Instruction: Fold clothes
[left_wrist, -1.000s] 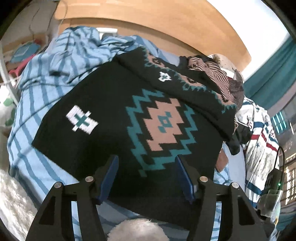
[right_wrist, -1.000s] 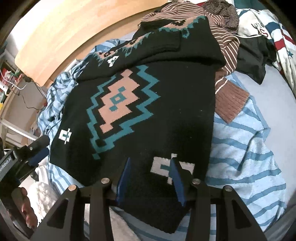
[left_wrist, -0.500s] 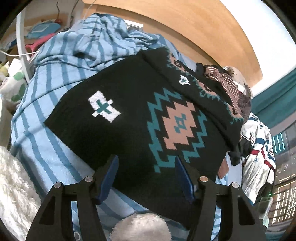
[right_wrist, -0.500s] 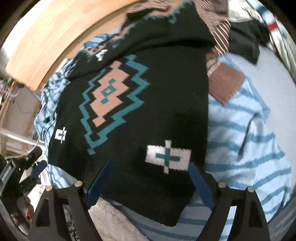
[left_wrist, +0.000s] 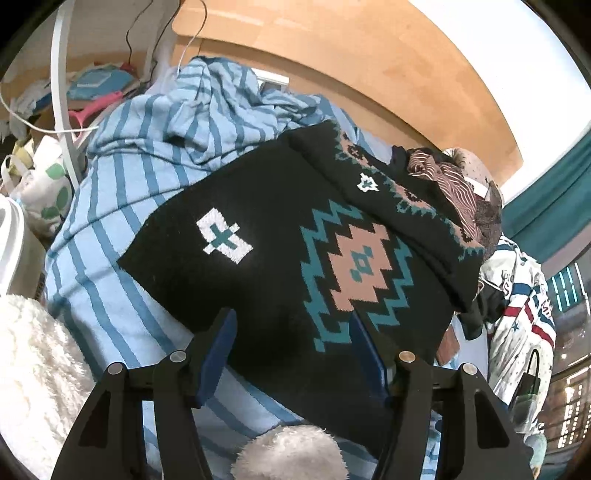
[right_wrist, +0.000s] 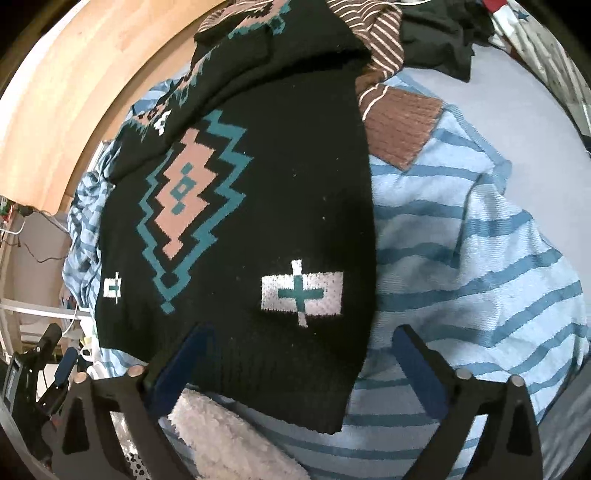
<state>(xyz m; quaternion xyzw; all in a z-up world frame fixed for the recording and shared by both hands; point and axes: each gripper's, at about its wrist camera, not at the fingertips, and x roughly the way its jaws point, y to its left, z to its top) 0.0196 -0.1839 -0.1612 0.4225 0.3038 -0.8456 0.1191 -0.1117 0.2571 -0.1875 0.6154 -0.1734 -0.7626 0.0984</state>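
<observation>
black patterned sweater (left_wrist: 273, 258) is spread flat on the blue striped garment (left_wrist: 110, 295), lower edge under both tongs. left gripper (left_wrist: 291, 343) is partly open above the knit, gripping nothing. right gripper (right_wrist: 299, 354) just opened wide and empty. brown striped top (right_wrist: 402, 125) peeks out underneath, with a clothes pile (left_wrist: 517, 314) beyond

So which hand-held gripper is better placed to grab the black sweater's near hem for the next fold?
Probably the right hand-held gripper: its jaws have just been opening, stand wide and straddle the sweater's near corner and hem. The left is open over the hem mid-span, away from any corner.
</observation>
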